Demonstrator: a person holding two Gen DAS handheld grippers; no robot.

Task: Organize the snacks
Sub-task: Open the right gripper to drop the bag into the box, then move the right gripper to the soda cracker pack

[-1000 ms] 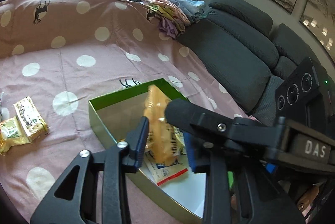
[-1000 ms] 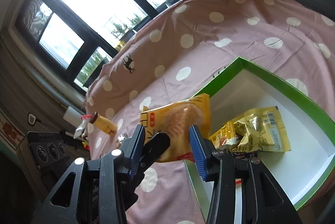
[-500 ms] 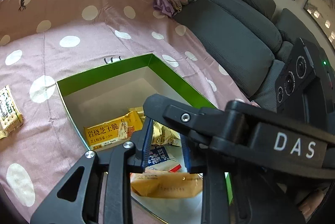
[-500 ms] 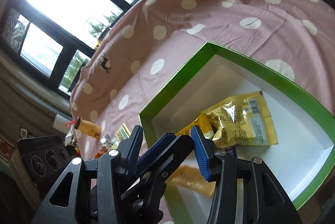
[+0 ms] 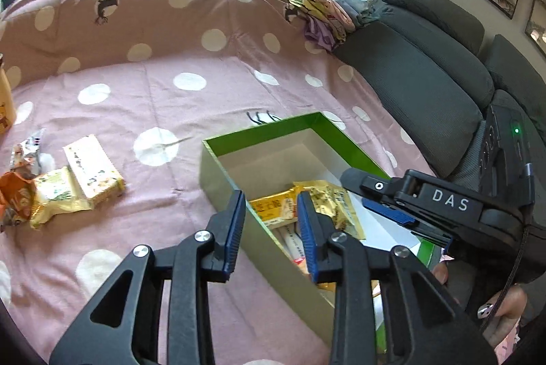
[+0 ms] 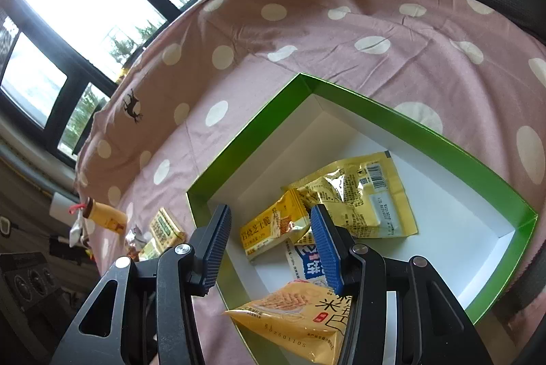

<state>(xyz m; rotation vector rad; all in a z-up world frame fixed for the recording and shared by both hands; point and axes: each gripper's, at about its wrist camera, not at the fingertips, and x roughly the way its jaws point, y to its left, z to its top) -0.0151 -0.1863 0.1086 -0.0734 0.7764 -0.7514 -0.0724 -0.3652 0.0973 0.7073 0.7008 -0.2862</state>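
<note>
- Pink polka-dot cloth (image 5: 163, 85) is spread over the whole work surface; white dots and small deer prints are seen on it. A grey sofa (image 5: 426, 85) is seen along its far side in the left wrist view.
- Stack of folded clothes (image 5: 327, 10) is seen at the far corner of the cloth, next to the sofa.
- Green box (image 6: 443, 139) w/ white interior is set open on the cloth, approx. centre of both views.
- Left gripper (image 5: 271, 230) is held over the box's near-left wall; jaws are opening, nothing is pinched btw. the blue pads, and the wall edge is seen in the gap behind them.
- Right gripper (image 6: 269, 249) is held over the box's near corner; jaws are spread a little and nothing is gripped. The hand (image 5: 501, 313) holding it is seen at lower right of the left wrist view.
- Snacks in the box: crinkled gold packet (image 6: 368, 194), yellow packet (image 6: 273, 228) beside it, blue-and-white packet (image 6: 307, 262) partly under both, orange-yellow packet (image 6: 297, 313) at the near corner, leaning over the near wall.
- Snacks left on the cloth, well apart from the box: loose packets (image 5: 68, 184) are piled at the left.
- Small yellow bottle (image 6: 102, 216) is laid past that pile, near the cloth's edge.
</note>
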